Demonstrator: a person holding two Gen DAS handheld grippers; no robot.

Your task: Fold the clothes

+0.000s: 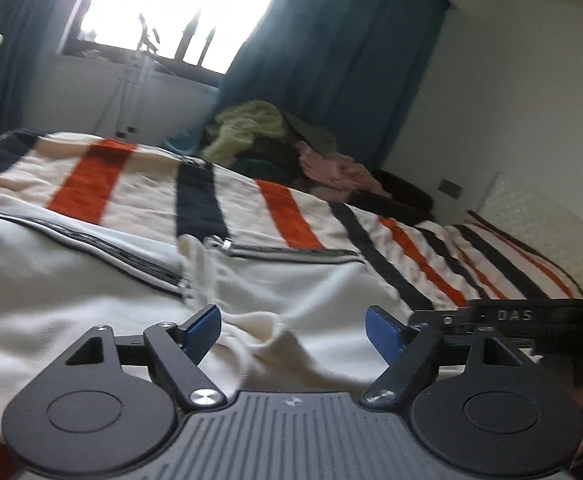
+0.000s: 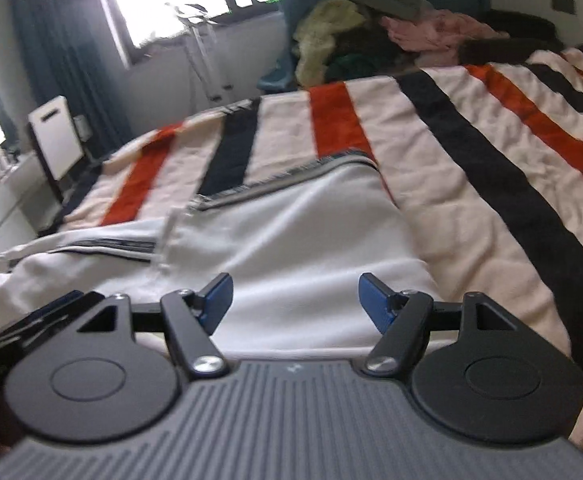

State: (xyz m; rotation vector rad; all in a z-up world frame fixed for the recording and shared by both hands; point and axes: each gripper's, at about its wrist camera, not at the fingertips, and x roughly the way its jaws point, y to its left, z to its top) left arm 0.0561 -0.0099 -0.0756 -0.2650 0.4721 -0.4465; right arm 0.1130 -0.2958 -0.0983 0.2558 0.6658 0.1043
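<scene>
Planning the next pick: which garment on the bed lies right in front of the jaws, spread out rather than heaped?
The white zippered garment, spread on the striped blanket just ahead of both open grippers. The yellow-green and pink clothes are bunched in a heap at the far edge.

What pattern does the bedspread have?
Cream bedspread with orange and black stripes; clearest in the right wrist view.

The left gripper (image 1: 293,330) and right gripper (image 2: 295,300) are both tilting slightly downward, jaws standing wide apart, gripping nothing.
</scene>
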